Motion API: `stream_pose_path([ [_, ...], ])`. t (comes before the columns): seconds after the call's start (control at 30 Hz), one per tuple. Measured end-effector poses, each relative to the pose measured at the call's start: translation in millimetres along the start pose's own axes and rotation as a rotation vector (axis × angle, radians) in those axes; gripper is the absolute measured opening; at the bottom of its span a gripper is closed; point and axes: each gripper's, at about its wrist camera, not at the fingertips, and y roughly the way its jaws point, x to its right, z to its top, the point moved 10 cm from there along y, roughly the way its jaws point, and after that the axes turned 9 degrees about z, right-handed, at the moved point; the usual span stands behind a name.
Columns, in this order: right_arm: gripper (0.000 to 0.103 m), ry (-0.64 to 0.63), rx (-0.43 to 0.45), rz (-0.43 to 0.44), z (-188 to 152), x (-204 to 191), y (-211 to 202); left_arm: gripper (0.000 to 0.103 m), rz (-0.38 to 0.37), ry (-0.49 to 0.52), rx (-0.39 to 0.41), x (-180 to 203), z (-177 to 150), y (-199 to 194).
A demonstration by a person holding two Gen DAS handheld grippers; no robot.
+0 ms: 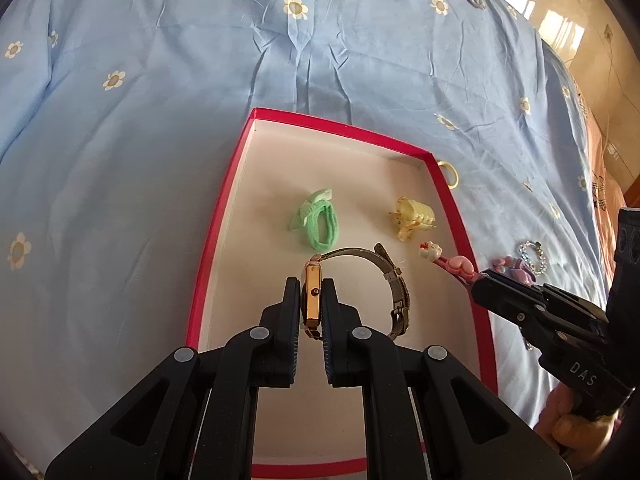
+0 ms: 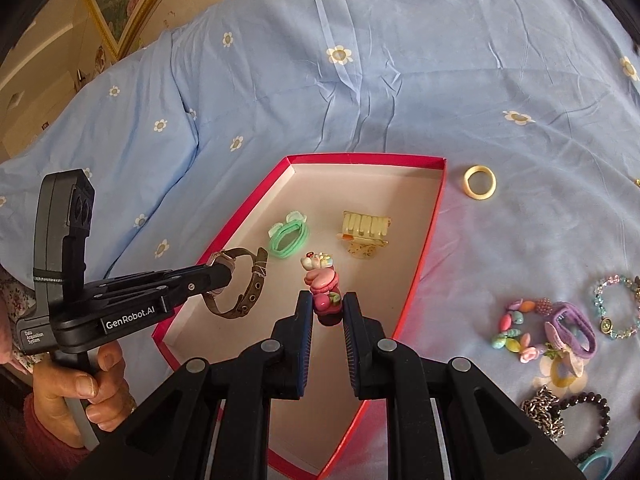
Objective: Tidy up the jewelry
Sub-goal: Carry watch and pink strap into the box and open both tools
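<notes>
A red box (image 1: 219, 208) (image 2: 434, 208) with a white floor lies on the blue bedspread. My left gripper (image 1: 311, 294) (image 2: 218, 276) is shut on the gold case of a wristwatch (image 1: 311, 300) (image 2: 240, 280), held over the box; its strap (image 1: 394, 280) loops to the right. My right gripper (image 2: 325, 308) (image 1: 478, 284) is shut on a pink cartoon hair clip (image 2: 322, 284) (image 1: 444, 258) over the box's right side. A green hair tie (image 1: 318, 224) (image 2: 289, 237) and a yellow claw clip (image 1: 412, 218) (image 2: 365, 232) lie in the box.
Right of the box on the bedspread lie a cream ring (image 2: 480, 182) (image 1: 449, 173), a colourful bead bracelet (image 2: 514, 332), a purple hair tie (image 2: 572, 330), a crystal bracelet (image 2: 618, 306), a metal chain (image 2: 546, 412), a dark bead bracelet (image 2: 592, 420) and a blue band (image 2: 598, 464).
</notes>
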Motion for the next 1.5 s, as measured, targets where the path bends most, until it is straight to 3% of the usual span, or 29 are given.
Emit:
stream_pose_path([
  [0.87,0.015,-0.021,-0.090,-0.051,-4.9,12.2,55.0,0.009,0.087,0.049,-0.041,-12.9,8.1,40.6],
  [1.07,0.018,-0.017,-0.092,-0.034,-4.1,10.9,55.6,0.021,0.089,0.048,-0.040,-11.9,9.0,39.4],
  [1.27,0.020,0.003,-0.086,-0.016,-3.4,10.0,50.1,0.025,0.080,0.030,-0.020,-12.3,10.4,26.7],
  [1.5,0.025,0.001,-0.031,-0.003,-2.1,4.3,13.5,0.032,0.030,0.005,0.010,0.4,5.8,2.2],
])
